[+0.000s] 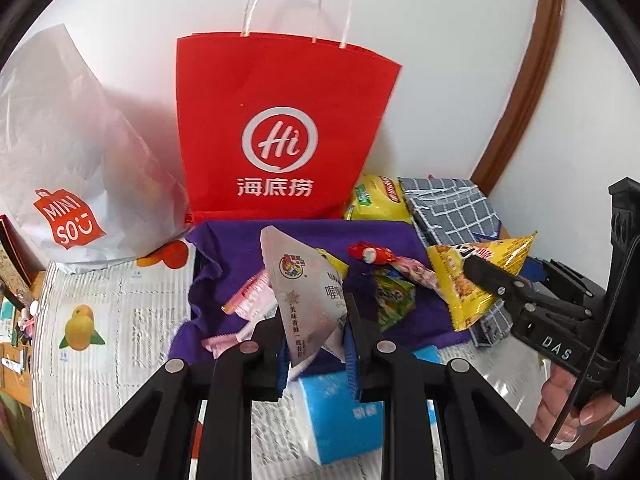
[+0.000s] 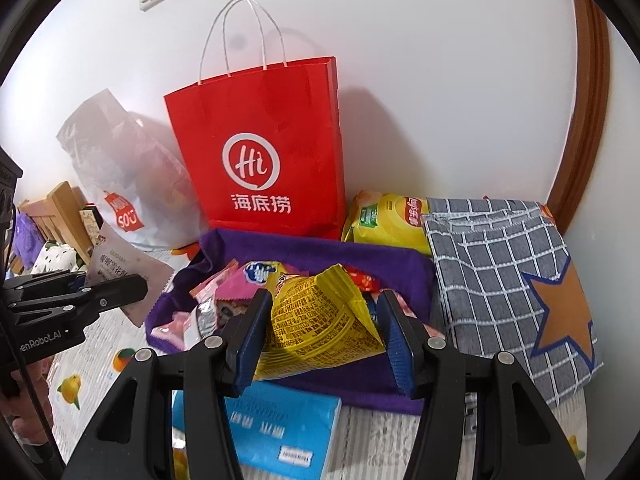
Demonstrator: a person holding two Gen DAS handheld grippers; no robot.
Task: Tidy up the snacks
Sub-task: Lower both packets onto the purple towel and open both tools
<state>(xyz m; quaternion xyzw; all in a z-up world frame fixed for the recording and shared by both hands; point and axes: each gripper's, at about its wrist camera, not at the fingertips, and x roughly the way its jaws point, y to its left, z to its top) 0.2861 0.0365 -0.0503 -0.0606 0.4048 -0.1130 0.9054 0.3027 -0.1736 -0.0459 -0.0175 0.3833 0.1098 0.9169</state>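
Left wrist view: the left gripper [image 1: 316, 332] is clamping a white triangular snack packet [image 1: 306, 292] between its two fingers, the packet standing up out of the narrow gap and hanging above the purple cloth [image 1: 404, 236]. Loose snacks are lying on that cloth: a red-wrapped candy [image 1: 370, 254], a green packet [image 1: 394, 300] and pink wrappers [image 1: 250, 298]. A blue tissue pack [image 1: 336, 416] is sitting just below the cloth's near edge. Off to the right, the right gripper [image 1: 494, 280] is gripping a yellow triangular snack packet [image 1: 476, 276], with a person's hand [image 1: 568, 408] wrapped around its handle. In the right wrist view, that yellow packet [image 2: 320, 320] is filling the space between the blue-padded fingers [image 2: 396, 340], pressed on both sides. Behind the cloth a red paper bag [image 2: 256, 148] is standing upright against the wall, a white plastic bag [image 2: 124, 168] slumping to its left. A yellow chip bag [image 2: 384, 220] and a grey checked cloth bag [image 2: 508, 272] are lying to the right.
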